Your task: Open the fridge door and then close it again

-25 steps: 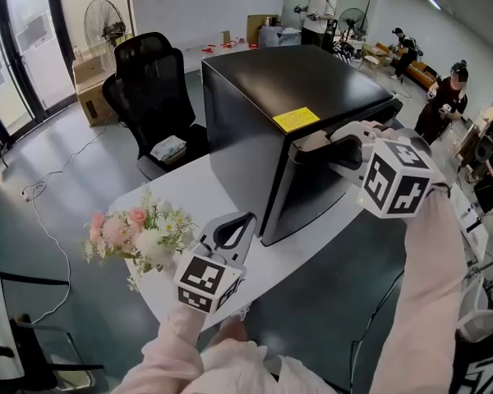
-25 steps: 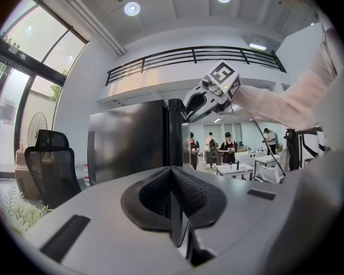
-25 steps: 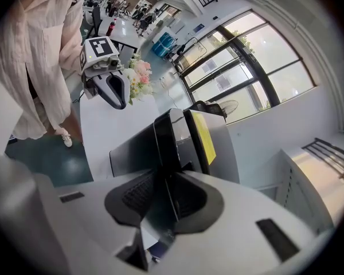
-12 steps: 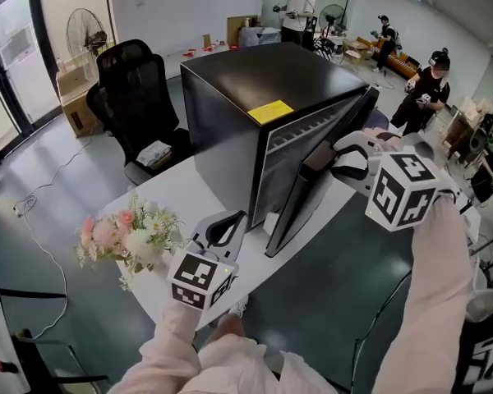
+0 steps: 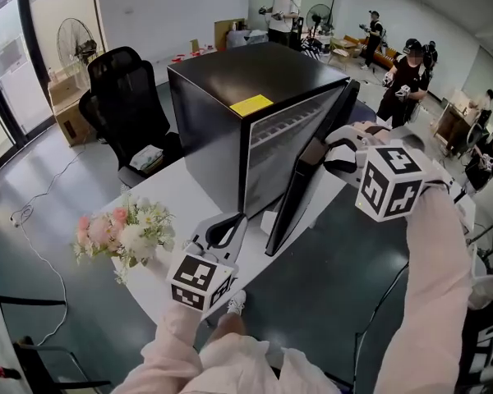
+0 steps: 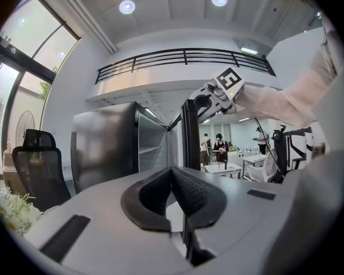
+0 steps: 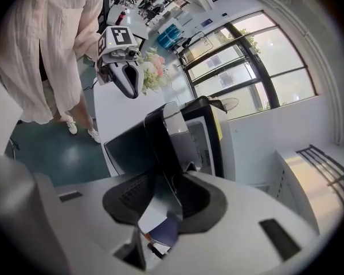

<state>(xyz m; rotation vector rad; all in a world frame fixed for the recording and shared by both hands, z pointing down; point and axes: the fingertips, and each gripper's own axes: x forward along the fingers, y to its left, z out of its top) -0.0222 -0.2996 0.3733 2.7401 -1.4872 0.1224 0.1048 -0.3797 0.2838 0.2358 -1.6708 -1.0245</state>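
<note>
Fridge (image 5: 255,76) stands on the white table (image 5: 189,195). Its door (image 5: 308,183) is part-way open, with shelves visible in the gap. Right gripper (image 5: 327,150) is at the door's upper free edge. In the right gripper view that edge runs straight between the fingers (image 7: 126,196), which are spreading. One ribbed pad shows bare, with a gap to the door; the other finger lies close beside the edge, contact uncertain. No firm pinch at this moment. Left gripper (image 5: 245,218) hangs low over the near table rim, fingers (image 6: 189,191) pressed together on nothing and pointing toward the fridge. The door's free edge is ahead of and above those tips, well apart. Flowers (image 5: 123,232) sit to the outer side of the left fingers, clear of the door's swing. Judgement: the opening half looks done or nearly so, and this release leads into the closing push. To do it well, both right fingers should clear the edge fully before moving sideways, so the door is not dragged or the fridge shifted on the table. Then lay one finger flat on the outer face near the free edge and push slowly and evenly until the seal seats. Keep the left fingers out of the gap between door and cabinet.
</note>
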